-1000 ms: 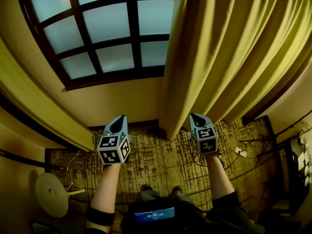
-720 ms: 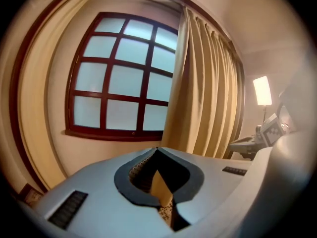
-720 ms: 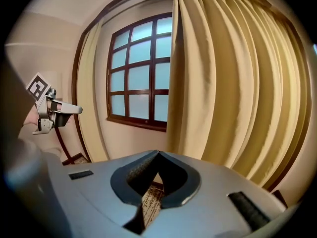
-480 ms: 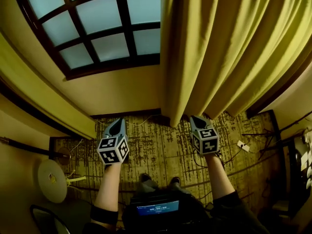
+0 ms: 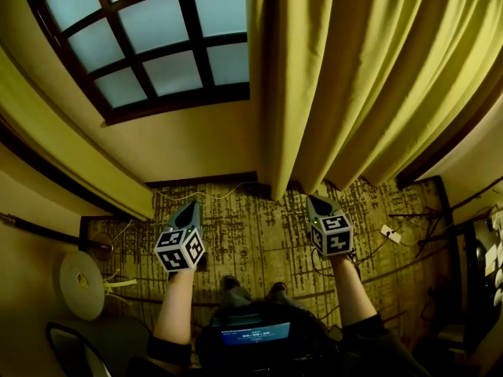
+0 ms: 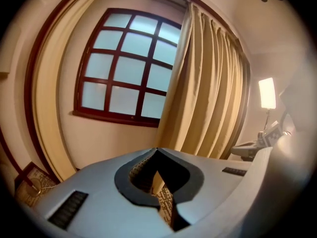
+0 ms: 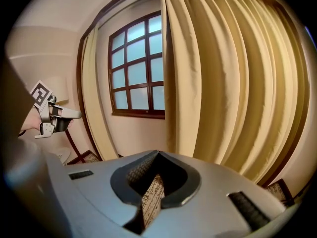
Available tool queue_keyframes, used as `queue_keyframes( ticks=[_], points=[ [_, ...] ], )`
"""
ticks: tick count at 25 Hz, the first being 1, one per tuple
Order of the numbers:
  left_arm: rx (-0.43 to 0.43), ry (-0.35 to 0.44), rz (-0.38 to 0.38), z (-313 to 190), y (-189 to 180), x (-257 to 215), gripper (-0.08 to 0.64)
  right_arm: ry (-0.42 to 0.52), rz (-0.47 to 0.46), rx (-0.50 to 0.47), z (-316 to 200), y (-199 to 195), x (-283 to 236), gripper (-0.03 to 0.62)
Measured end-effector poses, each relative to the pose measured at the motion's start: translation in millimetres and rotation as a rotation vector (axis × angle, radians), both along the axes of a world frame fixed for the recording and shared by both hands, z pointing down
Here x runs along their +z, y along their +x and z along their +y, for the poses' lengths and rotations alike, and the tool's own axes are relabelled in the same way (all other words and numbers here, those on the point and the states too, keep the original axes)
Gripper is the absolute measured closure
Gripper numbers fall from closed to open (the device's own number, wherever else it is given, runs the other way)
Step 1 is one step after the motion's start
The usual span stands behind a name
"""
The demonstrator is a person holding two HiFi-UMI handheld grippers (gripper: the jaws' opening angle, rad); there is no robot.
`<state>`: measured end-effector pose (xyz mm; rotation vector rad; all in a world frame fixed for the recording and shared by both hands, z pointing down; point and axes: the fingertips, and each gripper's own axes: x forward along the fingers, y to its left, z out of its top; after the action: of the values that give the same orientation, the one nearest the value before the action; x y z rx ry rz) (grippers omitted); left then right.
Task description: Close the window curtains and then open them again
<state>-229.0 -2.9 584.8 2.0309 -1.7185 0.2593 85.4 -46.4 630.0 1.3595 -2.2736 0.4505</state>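
The right curtain is the biggest thing before me. It hangs in deep folds ahead of and above my right claw, and its leading edge comes down just ahead of that claw and a little to its left. That edge covers the right part of the window, which sits high ahead of my left claw with most of its panes bare. The left curtain is gathered against the wall, well off to the left of my left claw and apart from it. Under both claws lies the patterned carpet, and both are held low over it, short of the wall below the sill. A few cables trail on the floor to the right of my right claw.

Both claws are clenched with their tips met. There is nothing pinched in either one, only carpet showing through the gap behind the tips.

Neither curtain is in my grip, so I judge myself to be between holds. One side is partly across and the other is fully back, so I cannot say whether this is the closing or the reopening.

Whichever it is, the next move calls for lifting a claw and spreading its jaws. I would then bite a fold at a curtain's leading edge; the right one is nearest.
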Motion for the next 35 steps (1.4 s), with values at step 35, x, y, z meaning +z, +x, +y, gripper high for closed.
queue_keyframes(
  ticks=[35],
  points=[
    [-0.231, -0.002, -0.076, 61.7, -176.8, -11.1, 0.555, 0.001, -0.067, -0.336, 24.4, -241.7, -10.3, 0.577]
  ],
)
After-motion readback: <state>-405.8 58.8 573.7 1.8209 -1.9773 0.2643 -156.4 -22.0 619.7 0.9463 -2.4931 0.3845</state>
